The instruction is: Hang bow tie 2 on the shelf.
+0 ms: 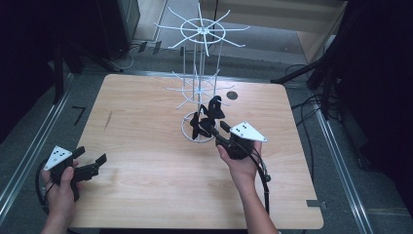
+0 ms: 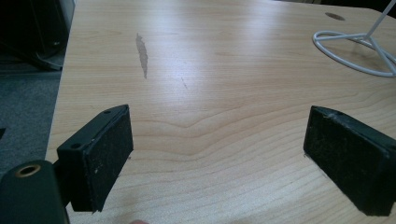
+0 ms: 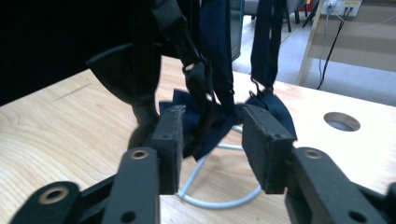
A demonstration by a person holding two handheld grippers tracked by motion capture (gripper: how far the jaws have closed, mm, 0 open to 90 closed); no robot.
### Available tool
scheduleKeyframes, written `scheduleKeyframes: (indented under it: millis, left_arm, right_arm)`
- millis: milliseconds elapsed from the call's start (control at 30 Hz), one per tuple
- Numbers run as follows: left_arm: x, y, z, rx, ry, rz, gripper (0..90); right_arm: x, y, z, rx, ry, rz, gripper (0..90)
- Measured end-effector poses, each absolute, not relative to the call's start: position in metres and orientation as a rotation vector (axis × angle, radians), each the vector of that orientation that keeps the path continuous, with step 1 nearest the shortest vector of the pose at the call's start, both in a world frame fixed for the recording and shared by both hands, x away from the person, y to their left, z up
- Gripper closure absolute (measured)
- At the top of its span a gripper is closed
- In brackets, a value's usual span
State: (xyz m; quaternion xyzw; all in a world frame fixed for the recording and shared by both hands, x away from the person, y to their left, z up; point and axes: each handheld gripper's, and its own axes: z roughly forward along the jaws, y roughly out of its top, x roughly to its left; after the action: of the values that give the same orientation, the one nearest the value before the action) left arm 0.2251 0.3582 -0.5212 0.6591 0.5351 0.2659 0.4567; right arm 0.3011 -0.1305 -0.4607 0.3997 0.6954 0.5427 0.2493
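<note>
Dark-blue bow ties [image 3: 219,121] are hanging on straps from the white wire rack [image 1: 197,97], low over its ring base. Right gripper [image 3: 212,140] is standing released, its pads flanking one bow without pressing. Backing straight off should avoid snagging the straps. Left gripper [image 2: 219,154] is resting open, empty.

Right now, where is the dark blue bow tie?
In the high view, the dark blue bow tie hangs low on the white wire rack, mid-table, just left of the right claw.
</note>
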Motion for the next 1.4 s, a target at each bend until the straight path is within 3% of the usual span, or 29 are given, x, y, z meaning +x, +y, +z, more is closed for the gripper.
scheduleKeyframes:
  millis: [400,1167,1400]
  left_arm:
    - [0.225,0.358,-0.521,1.627,1.32,0.657,8.8]
    - [0.225,0.358,-0.521,1.627,1.318,0.661,8.8]
    - [0.225,0.358,-0.521,1.627,1.318,0.662,8.8]
  right_arm:
    - [0.295,-0.151,-0.468,1.1,1.889,1.484,44.0]
    - [0.281,-0.192,-0.489,1.179,1.854,1.429,26.8]
    - [0.275,-0.205,-0.493,1.222,1.847,1.428,16.7]
